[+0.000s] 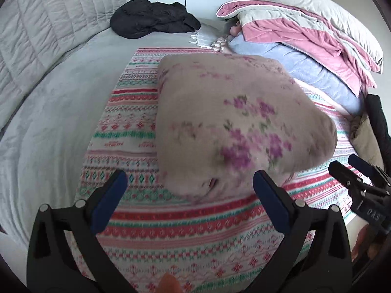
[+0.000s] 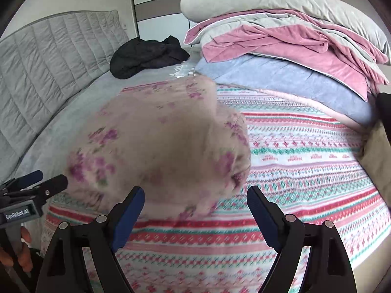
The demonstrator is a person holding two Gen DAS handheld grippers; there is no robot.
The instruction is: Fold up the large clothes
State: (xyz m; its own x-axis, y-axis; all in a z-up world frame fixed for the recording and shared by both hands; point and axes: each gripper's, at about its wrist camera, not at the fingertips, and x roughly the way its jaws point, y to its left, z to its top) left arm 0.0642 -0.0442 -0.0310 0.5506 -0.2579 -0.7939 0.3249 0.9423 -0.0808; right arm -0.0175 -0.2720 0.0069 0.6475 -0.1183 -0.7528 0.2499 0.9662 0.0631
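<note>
A beige garment with purple flowers (image 1: 234, 124) lies bunched and blurred on a striped patterned blanket (image 1: 136, 214), and shows in the right wrist view (image 2: 156, 146) too. My left gripper (image 1: 190, 183) is open, its jaws wide apart just before the garment's near edge, holding nothing. My right gripper (image 2: 195, 197) is open too, just before the garment's near right edge. The right gripper shows at the right edge of the left wrist view (image 1: 347, 166); the left gripper shows at the left edge of the right wrist view (image 2: 46, 180).
A black garment (image 1: 151, 19) lies at the far end of the grey bed (image 1: 48, 122). A pile of pink, grey and blue bedding (image 1: 305, 31) stands at the right. A quilted grey headboard (image 2: 44, 56) runs along the left. A tan cushion (image 2: 378, 158) is at the right edge.
</note>
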